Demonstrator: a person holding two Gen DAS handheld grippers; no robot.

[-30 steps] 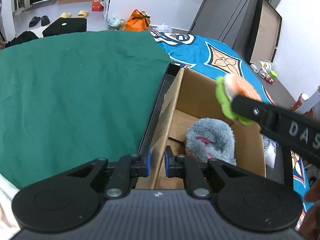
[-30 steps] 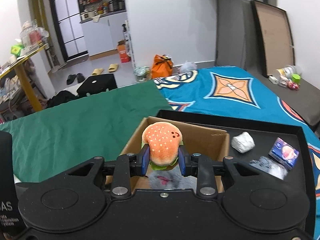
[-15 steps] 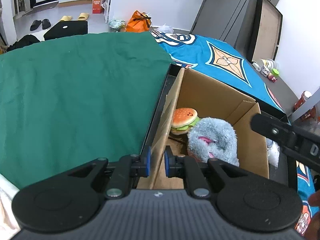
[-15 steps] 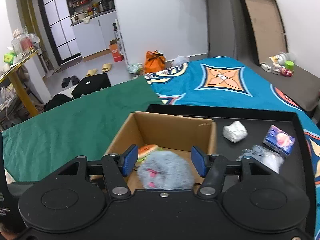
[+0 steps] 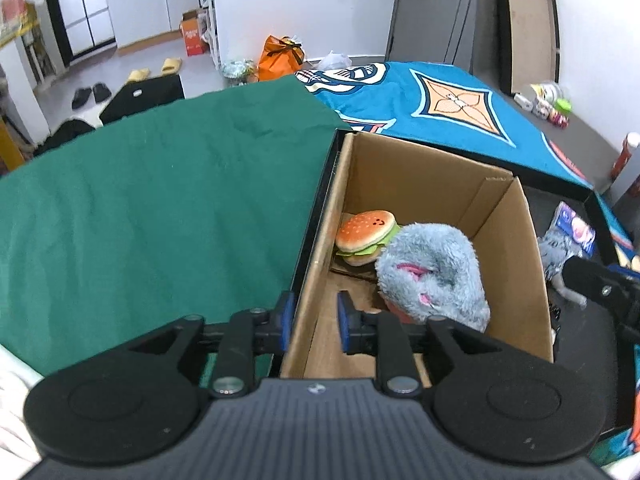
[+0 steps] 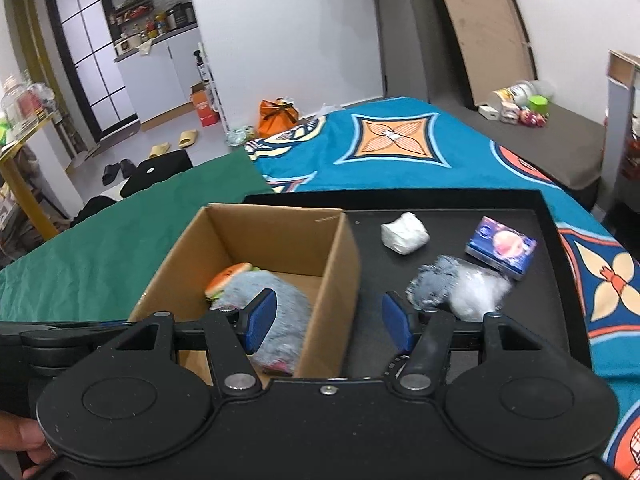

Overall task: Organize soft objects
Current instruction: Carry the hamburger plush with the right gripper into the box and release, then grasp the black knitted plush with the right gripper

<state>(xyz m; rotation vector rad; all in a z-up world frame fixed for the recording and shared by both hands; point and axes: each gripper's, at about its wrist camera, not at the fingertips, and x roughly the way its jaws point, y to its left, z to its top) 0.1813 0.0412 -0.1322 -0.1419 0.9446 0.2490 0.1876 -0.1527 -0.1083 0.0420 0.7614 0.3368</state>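
A cardboard box [image 5: 512, 264] stands in a black tray [image 6: 440, 208]. Inside it lie a burger plush [image 5: 366, 232] and, leaning on it, a grey furry plush [image 5: 432, 272]. My left gripper [image 5: 315, 324] straddles the box's left wall. Its jaws are opening and the blue pads stand off the cardboard. My right gripper [image 6: 328, 324] hovers over the box's right wall, jaws opening and nothing held. The right wrist view shows the same burger plush [image 6: 228, 278] and grey plush [image 6: 276, 316] in the box [image 6: 280, 236]. A grey fuzzy toy [image 6: 436, 280] lies on the tray to the right.
On the tray also lie a white bundle [image 6: 404, 233], a clear plastic bag [image 6: 476, 292] and a blue packet [image 6: 502, 247]. A green cloth [image 5: 160, 200] covers the surface left of the tray, a blue patterned cloth [image 6: 400, 148] lies behind it.
My right gripper let go of the burger plush, which now lies in the box, and swung right toward the tray. My left jaws, shut on the box wall before, have parted.
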